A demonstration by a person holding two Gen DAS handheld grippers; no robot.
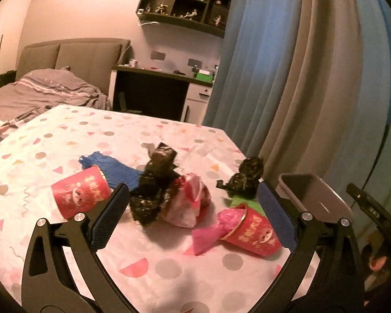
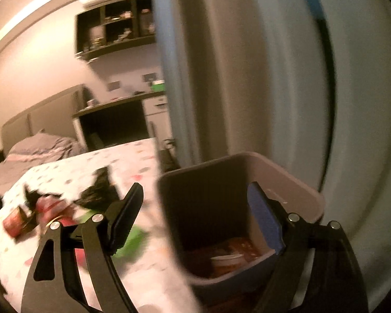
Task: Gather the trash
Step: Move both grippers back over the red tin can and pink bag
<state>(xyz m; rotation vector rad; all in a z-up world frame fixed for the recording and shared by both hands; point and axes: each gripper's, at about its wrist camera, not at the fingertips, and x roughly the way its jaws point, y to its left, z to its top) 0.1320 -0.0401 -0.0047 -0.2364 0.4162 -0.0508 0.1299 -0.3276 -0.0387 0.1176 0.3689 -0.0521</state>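
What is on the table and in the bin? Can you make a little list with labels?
place: bedroom table with a spotty cloth
trash on table: two red cups, black wrappers, blue net, pink bag
bin: beside the table, some trash at the bottom
left gripper: open, empty, over the trash
right gripper: open, empty, over the bin

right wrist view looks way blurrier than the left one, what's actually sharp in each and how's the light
Right wrist view: motion-smeared, the trash on the table and the curtain streak, only the right gripper and the bin rim read fairly clearly. Left wrist view: mostly sharp, the red cup legible, the black wrapper slightly soft. Both: dim warm light, fisheye bending at the edges.
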